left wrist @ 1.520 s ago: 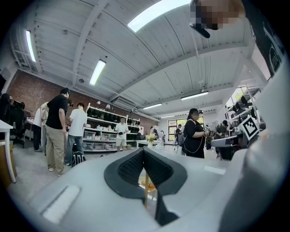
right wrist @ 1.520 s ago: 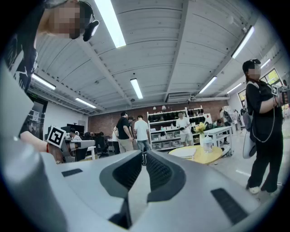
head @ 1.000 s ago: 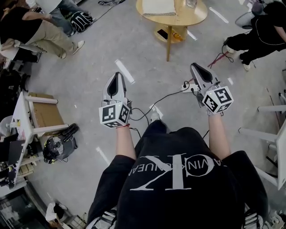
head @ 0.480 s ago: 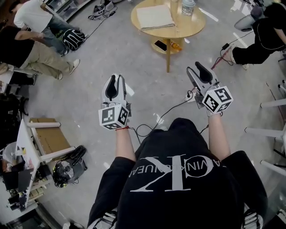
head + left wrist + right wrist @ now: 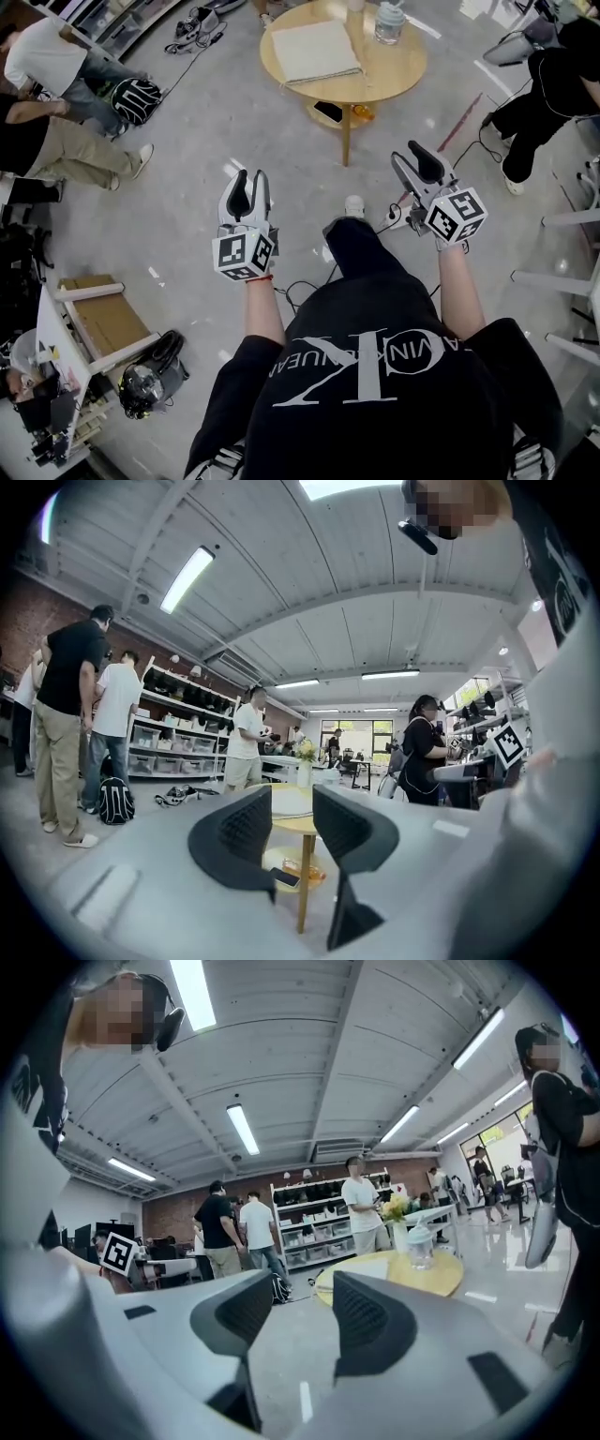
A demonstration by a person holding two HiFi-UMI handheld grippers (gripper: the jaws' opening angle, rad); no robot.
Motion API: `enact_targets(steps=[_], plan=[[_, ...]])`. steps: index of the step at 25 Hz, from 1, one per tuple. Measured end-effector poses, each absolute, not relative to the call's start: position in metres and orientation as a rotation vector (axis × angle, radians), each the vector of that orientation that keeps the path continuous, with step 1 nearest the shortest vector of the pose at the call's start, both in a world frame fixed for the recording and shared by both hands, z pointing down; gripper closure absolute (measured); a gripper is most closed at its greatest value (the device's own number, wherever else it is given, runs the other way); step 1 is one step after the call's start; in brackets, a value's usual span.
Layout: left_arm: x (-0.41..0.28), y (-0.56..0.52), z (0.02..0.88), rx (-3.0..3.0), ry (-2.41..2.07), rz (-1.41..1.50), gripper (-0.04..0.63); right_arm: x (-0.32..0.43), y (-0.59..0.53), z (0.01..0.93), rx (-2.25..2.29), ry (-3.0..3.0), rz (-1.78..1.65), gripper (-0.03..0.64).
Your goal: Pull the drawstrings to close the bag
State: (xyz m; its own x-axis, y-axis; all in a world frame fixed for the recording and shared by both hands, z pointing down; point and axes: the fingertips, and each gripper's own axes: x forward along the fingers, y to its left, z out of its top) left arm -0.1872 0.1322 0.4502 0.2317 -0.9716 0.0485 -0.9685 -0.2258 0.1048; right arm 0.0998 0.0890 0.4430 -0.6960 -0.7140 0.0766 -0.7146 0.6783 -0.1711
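1. The bag (image 5: pixel 314 52) is a flat, pale cloth rectangle on the left half of a round wooden table (image 5: pixel 398 70). Its near edge sits close to the table's near-left rim. Its long side runs left to right across your view, slightly tilted. The drawstrings are too small to make out from here.
2. A clear bottle (image 5: pixel 389 21) stands near the table's far-right edge, apart from the bag.
3. The table is ahead of you across open floor (image 5: pixel 187 141), well apart from both claws. The bag lies straight ahead, roughly between the lines of your two hands, so neither hand looks clearly nearer.
4. Your left gripper (image 5: pixel 251 180) points level toward the table. Its jaws have just been opening and stand partly apart. Nothing is between them; the table shows through the gap.
5. Your right gripper (image 5: pixel 412 157) also points level, angled slightly left toward the table. Its jaws have just been opening and now stand wide, with nothing between them.
6. The closing has likely not begun. You probably need to reach the table's near edge first, then find a cord end for each claw along the bag's long side.
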Motion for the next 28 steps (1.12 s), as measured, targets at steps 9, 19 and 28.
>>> enact_targets(steps=[9, 19, 28], plan=[[-0.188, 0.006, 0.468, 2.327, -1.862, -0.024, 0.459, 0.088, -0.04, 0.469, 1.12, -2.825, 0.345, 0.448], [-0.173, -0.103, 0.513, 2.234, -1.842, 0.108, 0.437, 0.089, -0.143, 0.529, 0.975, -2.718, 0.448, 0.448], [-0.173, -0.148, 0.557, 2.142, -1.809, 0.212, 0.432, 0.082, -0.2, 0.577, 0.938, -2.529, 0.491, 0.449]])
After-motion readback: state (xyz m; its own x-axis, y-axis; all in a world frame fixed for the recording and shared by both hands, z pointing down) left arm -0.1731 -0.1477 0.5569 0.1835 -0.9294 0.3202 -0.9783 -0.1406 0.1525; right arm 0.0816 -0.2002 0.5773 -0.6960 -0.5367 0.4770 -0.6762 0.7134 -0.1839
